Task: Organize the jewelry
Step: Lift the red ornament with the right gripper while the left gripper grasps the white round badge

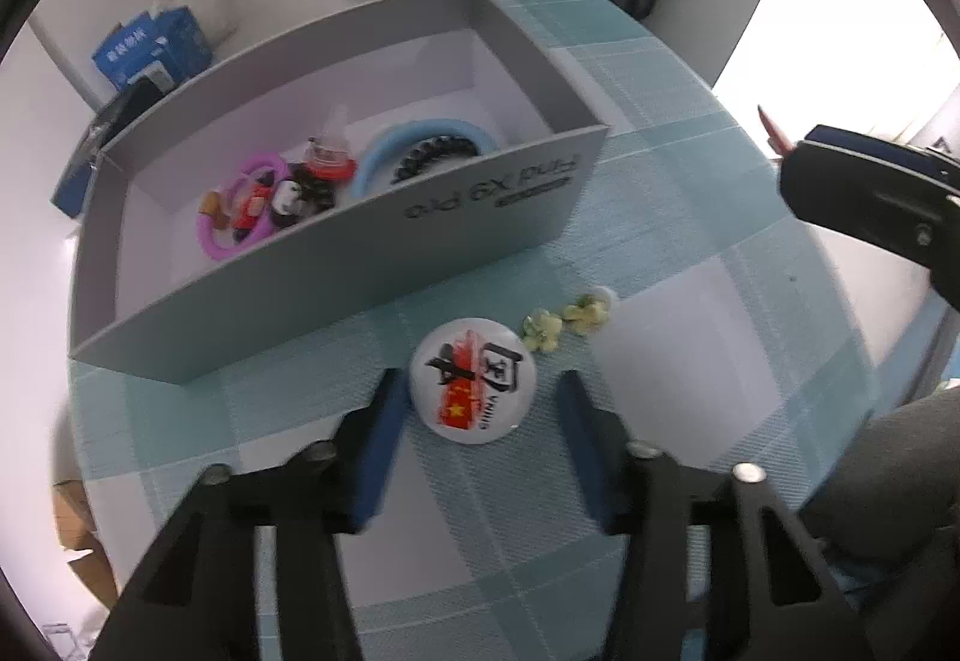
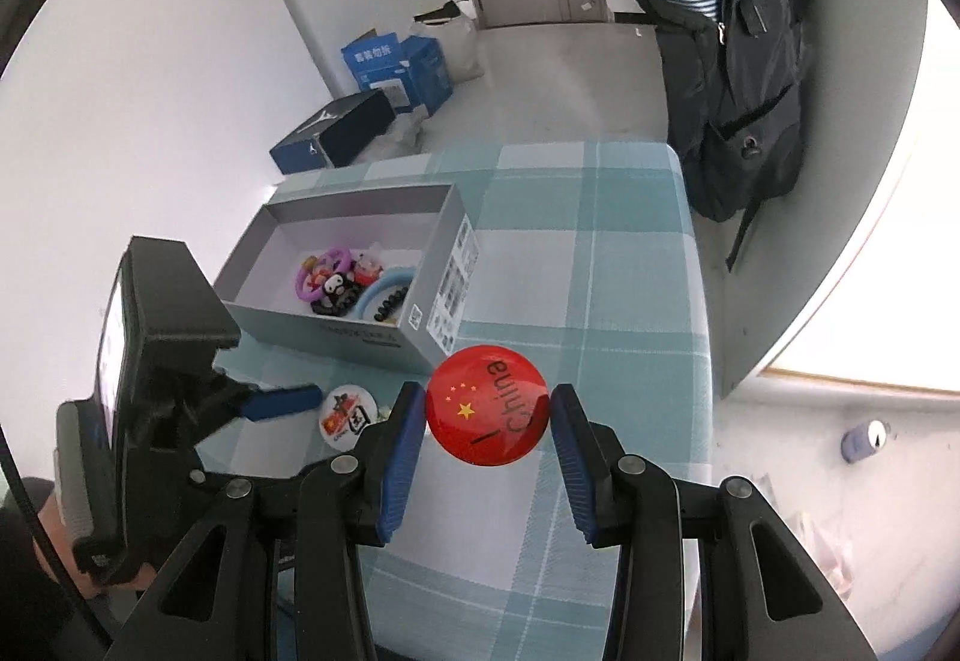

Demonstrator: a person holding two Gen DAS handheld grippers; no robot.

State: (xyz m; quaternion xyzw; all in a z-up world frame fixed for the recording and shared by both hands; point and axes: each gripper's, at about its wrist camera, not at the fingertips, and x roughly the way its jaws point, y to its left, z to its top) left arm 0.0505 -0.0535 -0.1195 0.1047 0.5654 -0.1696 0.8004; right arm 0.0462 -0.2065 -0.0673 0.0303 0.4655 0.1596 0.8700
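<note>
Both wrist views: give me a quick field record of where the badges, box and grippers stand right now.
right gripper: shut on red badge, held above the table
left gripper: open, fingers either side of white badge
white badge: lying on checked tablecloth, in front of the box
grey box: open, holds purple ring, blue ring and other trinkets
flower clips: on the cloth beside the white badge
</note>
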